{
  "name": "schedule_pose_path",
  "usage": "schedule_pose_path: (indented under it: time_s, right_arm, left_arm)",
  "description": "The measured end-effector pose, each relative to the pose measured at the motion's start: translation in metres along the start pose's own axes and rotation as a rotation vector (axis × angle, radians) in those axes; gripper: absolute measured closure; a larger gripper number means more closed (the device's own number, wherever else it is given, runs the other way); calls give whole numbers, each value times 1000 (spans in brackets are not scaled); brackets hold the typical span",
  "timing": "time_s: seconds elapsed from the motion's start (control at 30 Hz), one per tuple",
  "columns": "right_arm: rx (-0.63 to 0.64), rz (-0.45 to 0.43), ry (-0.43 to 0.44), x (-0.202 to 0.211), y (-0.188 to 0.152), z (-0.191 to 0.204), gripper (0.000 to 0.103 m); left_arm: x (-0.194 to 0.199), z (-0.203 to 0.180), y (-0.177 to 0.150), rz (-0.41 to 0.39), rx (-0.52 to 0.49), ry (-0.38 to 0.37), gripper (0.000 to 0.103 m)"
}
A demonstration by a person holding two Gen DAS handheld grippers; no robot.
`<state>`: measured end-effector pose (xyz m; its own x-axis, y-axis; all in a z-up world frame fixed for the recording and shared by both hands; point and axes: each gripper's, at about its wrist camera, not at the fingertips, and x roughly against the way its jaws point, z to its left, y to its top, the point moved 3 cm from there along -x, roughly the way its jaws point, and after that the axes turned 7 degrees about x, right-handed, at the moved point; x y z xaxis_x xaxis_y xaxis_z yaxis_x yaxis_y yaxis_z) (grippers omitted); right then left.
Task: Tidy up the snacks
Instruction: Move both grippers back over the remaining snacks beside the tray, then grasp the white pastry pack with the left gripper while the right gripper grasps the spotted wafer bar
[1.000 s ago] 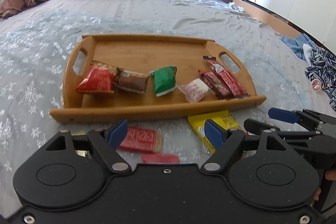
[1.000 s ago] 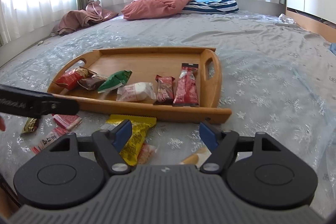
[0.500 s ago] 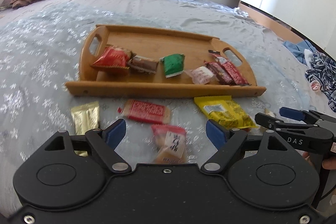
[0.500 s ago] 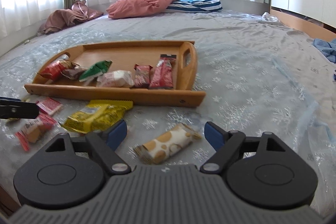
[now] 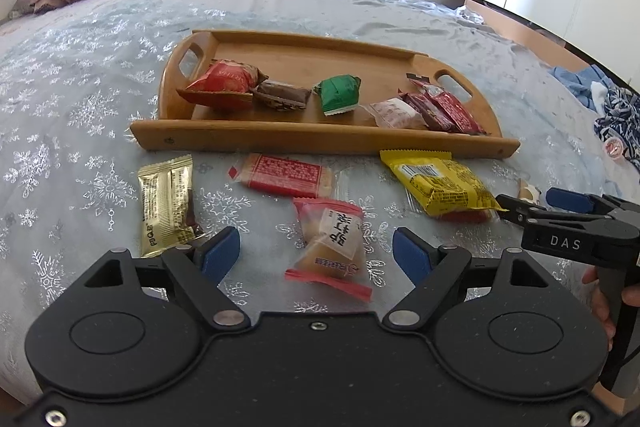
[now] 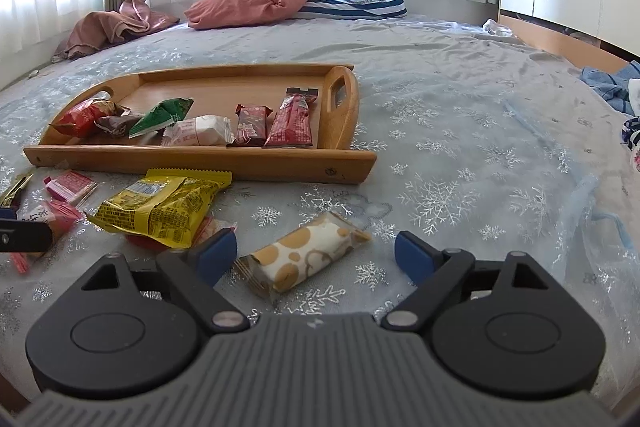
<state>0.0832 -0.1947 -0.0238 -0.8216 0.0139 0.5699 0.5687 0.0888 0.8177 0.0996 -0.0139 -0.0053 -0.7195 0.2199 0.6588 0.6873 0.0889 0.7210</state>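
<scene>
Snacks half sorted: six sit on the wooden tray (image 5: 320, 143), five more wait on the bed (image 6: 460, 155) in front of it.

Both grippers point down at loose snacks, so I think this is the reach before a grab. The left gripper (image 5: 316, 253) tilts toward the clear pack with red ends (image 5: 332, 243), which lies between its spread jaws, not pinched. The right gripper (image 6: 316, 253) tilts toward the spotted cake roll (image 6: 300, 257); its jaws are opening, with the roll between them and untouched. Next, each one needs to drop lower and squeeze softly, then lift its snack over the tray's front wall. The yellow bag (image 6: 164, 207), red bar (image 5: 286, 175) and gold pack (image 5: 166, 203) lie near the tray.
</scene>
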Motion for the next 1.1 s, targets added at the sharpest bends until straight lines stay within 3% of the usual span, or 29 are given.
schedule_pose_path:
  time_s: [0.33,0.53,0.73,0.8,1.1]
  right_arm:
    - [5,1,-18,-2,-1,3,9]
    - [12,1,-25,-2,0,4,9]
    - [3,1,-26,-1,-1,4,10]
    - [0,1,-27,0,-2,6,15]
    - [45,-22,-46,9,-1,25,49]
  left_arm:
    - [-1,-9,-5,-2,-26,-7,21]
    - [-1,-9,-6,-7,-35,1,27]
    - [0,-9,-7,-2,-50,-9,58]
    - [0,-8,-7,0,-53,-7,64]
    - [3,-12,-6,-11,-68,8,66]
